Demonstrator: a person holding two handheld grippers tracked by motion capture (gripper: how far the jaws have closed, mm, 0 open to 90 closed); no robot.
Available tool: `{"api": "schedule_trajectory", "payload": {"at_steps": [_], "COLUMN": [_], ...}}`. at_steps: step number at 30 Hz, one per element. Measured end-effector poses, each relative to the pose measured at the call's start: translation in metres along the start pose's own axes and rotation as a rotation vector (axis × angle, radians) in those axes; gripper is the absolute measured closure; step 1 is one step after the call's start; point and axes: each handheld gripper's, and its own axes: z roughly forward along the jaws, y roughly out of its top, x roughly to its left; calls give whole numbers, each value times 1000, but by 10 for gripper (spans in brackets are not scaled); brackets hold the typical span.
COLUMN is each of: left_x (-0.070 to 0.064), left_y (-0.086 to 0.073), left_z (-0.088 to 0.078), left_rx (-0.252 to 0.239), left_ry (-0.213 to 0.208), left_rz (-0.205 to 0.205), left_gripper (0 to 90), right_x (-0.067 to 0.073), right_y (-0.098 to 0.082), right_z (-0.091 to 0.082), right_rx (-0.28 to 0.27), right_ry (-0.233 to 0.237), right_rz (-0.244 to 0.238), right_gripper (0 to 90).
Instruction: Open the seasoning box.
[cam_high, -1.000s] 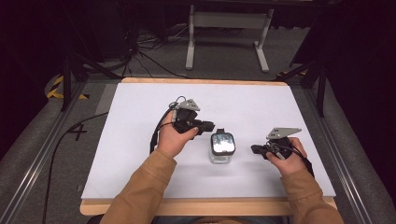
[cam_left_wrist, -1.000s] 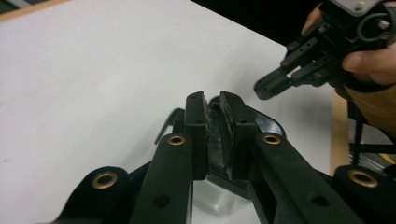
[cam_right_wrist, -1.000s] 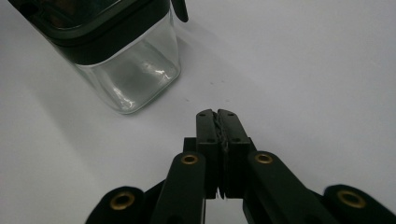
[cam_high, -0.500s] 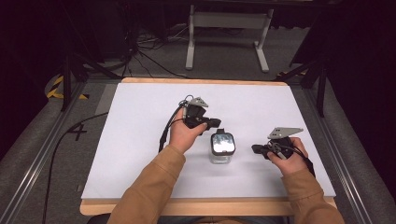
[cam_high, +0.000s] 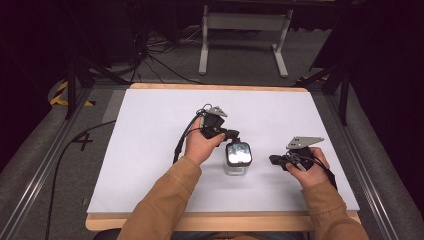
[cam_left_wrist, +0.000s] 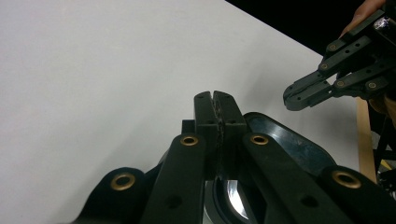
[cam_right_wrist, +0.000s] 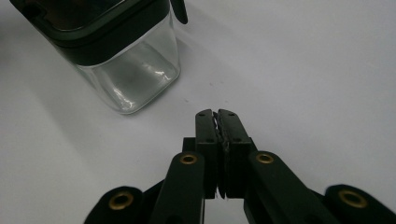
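A small square clear jar with a black-rimmed lid stands on the white table. My left gripper hovers at the far left edge of the lid. Its jaws have just closed and now stand shut, pad against pad, nothing between them. In the left gripper view the left gripper sits just above the glossy lid, with the right gripper beyond it. My right gripper rests low to the right of the jar, shut and empty. The right gripper view shows the right gripper pointing toward the jar.
The wooden table edge runs along the front. A black cable trails from the left gripper. Beyond the table stand a metal frame and floor cables. A rail runs along the left side.
My left gripper has moved right and down to the jar's lid, and its jaws have come together. The right gripper and the jar have stayed in place.
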Motion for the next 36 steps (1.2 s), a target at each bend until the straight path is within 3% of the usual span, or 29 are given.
{"api": "schedule_trajectory", "payload": {"at_steps": [9, 18, 30, 36], "left_x": [-1, 2, 3, 3], "left_y": [2, 2, 2, 2], "left_z": [0, 1, 1, 1], "left_rx": [17, 13, 21, 16], "left_ry": [9, -11, -6, -1], "left_rz": [-9, -32, -33, -23], "left_gripper": [899, 899, 898, 899], "right_x": [2, 8, 18, 27], "right_y": [1, 4, 11, 18], "right_z": [0, 0, -3, -8], "right_rx": [1, -5, -36, -93], "right_ry": [2, 15, 65, 118], "right_rz": [-7, -23, -37, -57], "right_gripper": [883, 883, 886, 894]}}
